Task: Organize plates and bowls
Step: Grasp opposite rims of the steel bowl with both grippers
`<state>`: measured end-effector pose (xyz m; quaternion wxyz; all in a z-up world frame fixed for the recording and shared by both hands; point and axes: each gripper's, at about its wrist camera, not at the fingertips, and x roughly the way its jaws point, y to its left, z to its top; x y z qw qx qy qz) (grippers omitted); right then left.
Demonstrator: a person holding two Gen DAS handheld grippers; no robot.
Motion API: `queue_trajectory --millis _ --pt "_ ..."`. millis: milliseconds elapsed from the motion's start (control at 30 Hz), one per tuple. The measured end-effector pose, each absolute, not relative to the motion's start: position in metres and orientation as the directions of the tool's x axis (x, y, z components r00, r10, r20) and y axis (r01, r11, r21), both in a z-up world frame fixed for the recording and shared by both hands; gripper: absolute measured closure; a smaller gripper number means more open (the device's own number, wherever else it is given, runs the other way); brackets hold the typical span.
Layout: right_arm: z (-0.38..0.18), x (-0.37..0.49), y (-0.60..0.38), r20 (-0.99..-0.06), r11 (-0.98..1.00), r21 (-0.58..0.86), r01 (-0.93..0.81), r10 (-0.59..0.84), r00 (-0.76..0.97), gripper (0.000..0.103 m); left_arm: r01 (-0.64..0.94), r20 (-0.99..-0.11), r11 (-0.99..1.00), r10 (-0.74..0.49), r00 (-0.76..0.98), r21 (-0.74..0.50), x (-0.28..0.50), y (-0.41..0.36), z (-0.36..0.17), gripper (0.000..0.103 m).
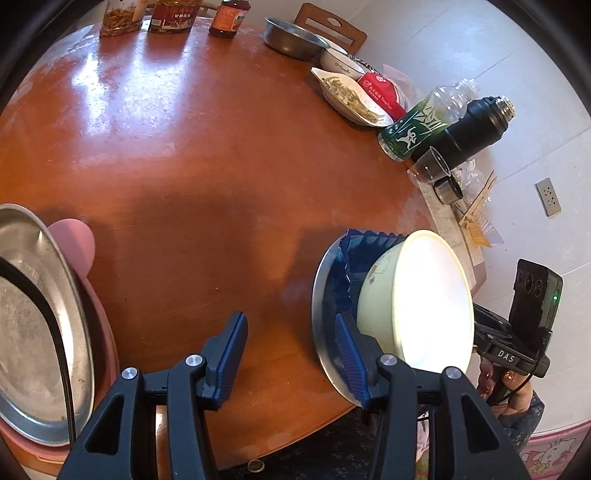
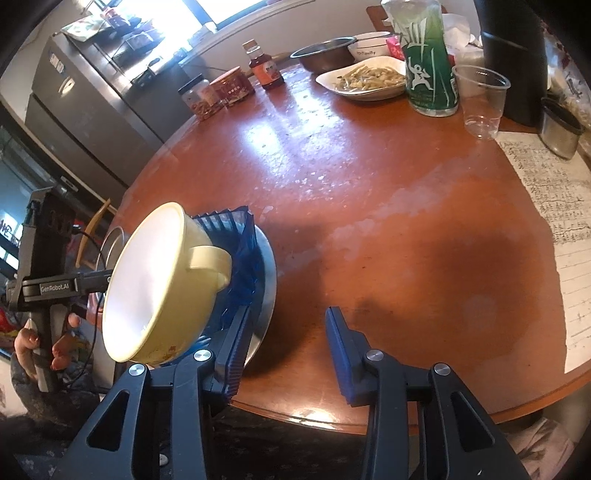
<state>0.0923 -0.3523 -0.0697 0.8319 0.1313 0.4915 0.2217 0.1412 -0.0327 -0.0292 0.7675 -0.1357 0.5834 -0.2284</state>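
Observation:
A pale yellow bowl (image 1: pixel 417 295) with side handles sits in a blue ribbed dish (image 1: pixel 354 254), which rests on a steel plate (image 1: pixel 325 332) near the table's front edge. The same stack shows in the right wrist view: bowl (image 2: pixel 159 288), blue dish (image 2: pixel 240 258), steel plate (image 2: pixel 267 291). My left gripper (image 1: pixel 291 354) is open, its right finger beside the stack. My right gripper (image 2: pixel 284 350) is open, its left finger at the stack's edge. A second steel plate (image 1: pixel 37 314) lies on a pink plate (image 1: pixel 79 236) at the left.
At the far side of the round wooden table (image 1: pixel 192 155) stand jars (image 1: pixel 173 14), a steel bowl (image 1: pixel 291 37), a white dish of food (image 1: pixel 351 96), a green bottle (image 1: pixel 410 129), a black flask (image 1: pixel 476 125) and a clear cup (image 2: pixel 480 99). A written paper (image 2: pixel 554 206) lies at the right.

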Motion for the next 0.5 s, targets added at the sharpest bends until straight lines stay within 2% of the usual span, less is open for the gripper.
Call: queue_trajectory --millis 500 --pt "-0.078 0.103 -0.346 -0.761 0.844 0.464 -0.268 0.535 0.367 0.068 0.193 -0.829 0.843 -0.532 0.171 -0.502 0.148 -0.041 -0.044 0.055"
